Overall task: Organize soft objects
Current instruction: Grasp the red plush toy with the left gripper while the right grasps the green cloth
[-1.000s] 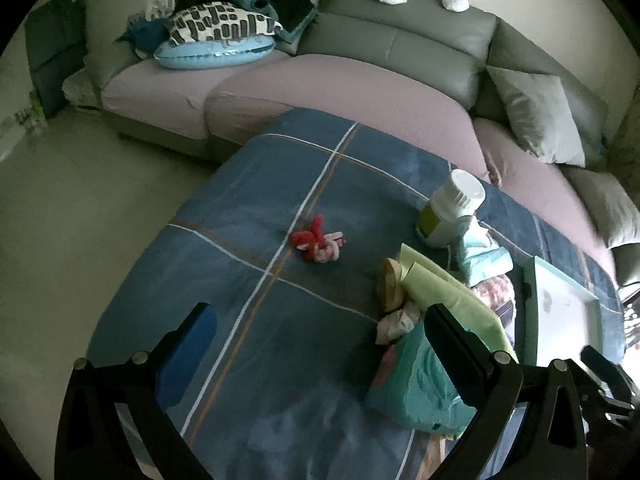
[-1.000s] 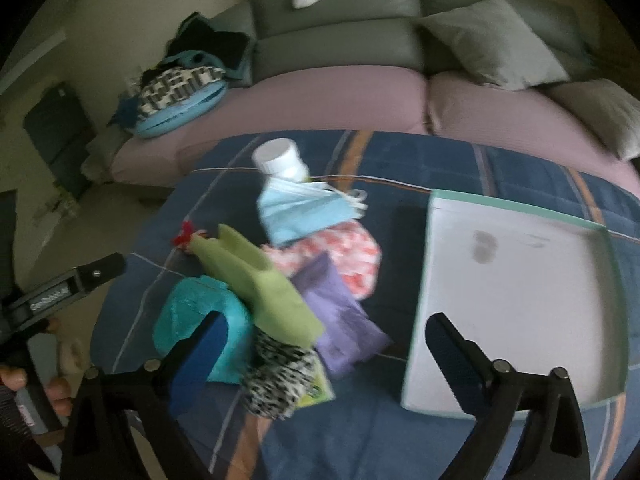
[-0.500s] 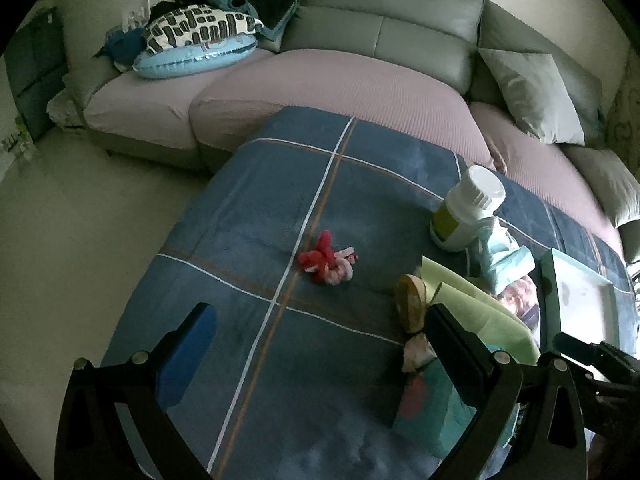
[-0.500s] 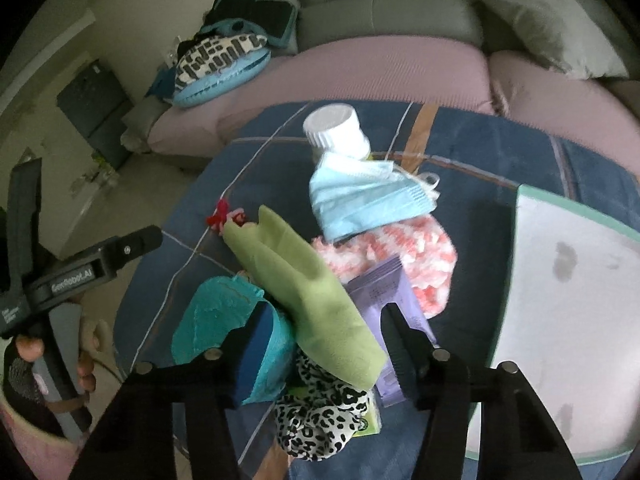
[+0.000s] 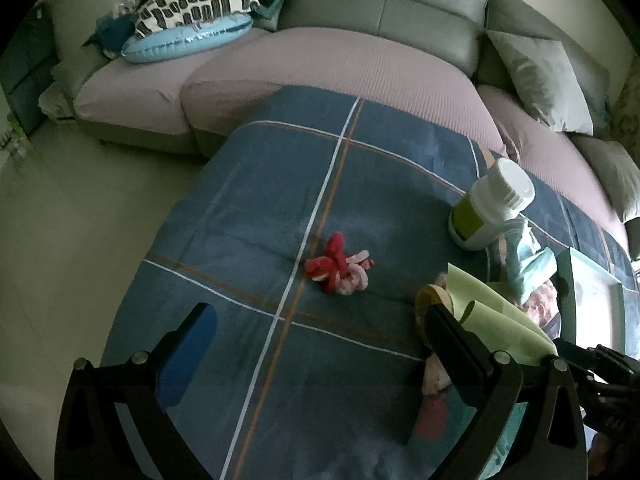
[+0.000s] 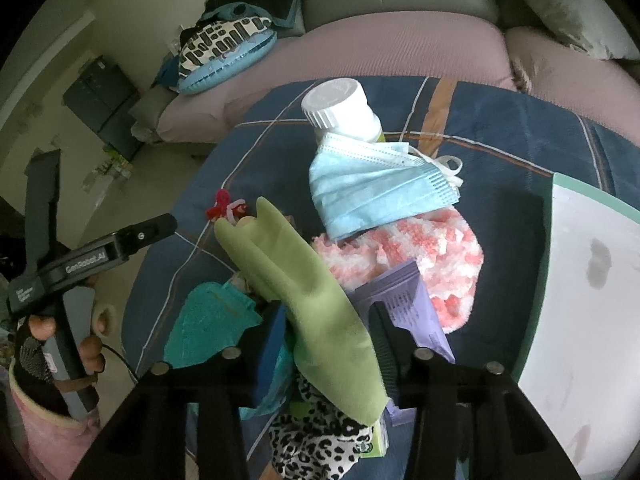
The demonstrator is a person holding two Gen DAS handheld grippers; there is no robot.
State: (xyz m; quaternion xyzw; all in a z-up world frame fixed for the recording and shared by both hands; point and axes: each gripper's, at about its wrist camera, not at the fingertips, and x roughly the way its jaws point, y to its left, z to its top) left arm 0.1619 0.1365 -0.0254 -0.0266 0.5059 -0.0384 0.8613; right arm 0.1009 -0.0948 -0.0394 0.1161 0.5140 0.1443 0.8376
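Note:
A green rubber glove (image 6: 312,300) lies on top of a pile of soft things on the blue checked cloth (image 5: 280,200). My right gripper (image 6: 326,320) straddles the glove. Its jaws are closing and both pads touch the glove's sides. Under and around the glove are a teal cloth (image 6: 208,320), a purple packet (image 6: 408,300), a pink-and-white fluffy sock (image 6: 432,260), a blue face mask (image 6: 380,196) and a leopard-print piece (image 6: 316,436). My left gripper (image 5: 320,312) hangs open over bare cloth. A red and pink knotted toy (image 5: 340,268) lies just ahead of it.
A white bottle (image 6: 340,108) stands behind the mask. A white tray with a green rim (image 6: 580,280) sits to the right of the pile. A sofa (image 5: 340,60) with cushions runs along the back. A hand (image 6: 88,356) holds the left gripper's handle at the cloth's left edge.
The right gripper has come down and left over the pile, and its jaws have narrowed from wide open onto the green glove. The left gripper has moved forward and lower, still open.

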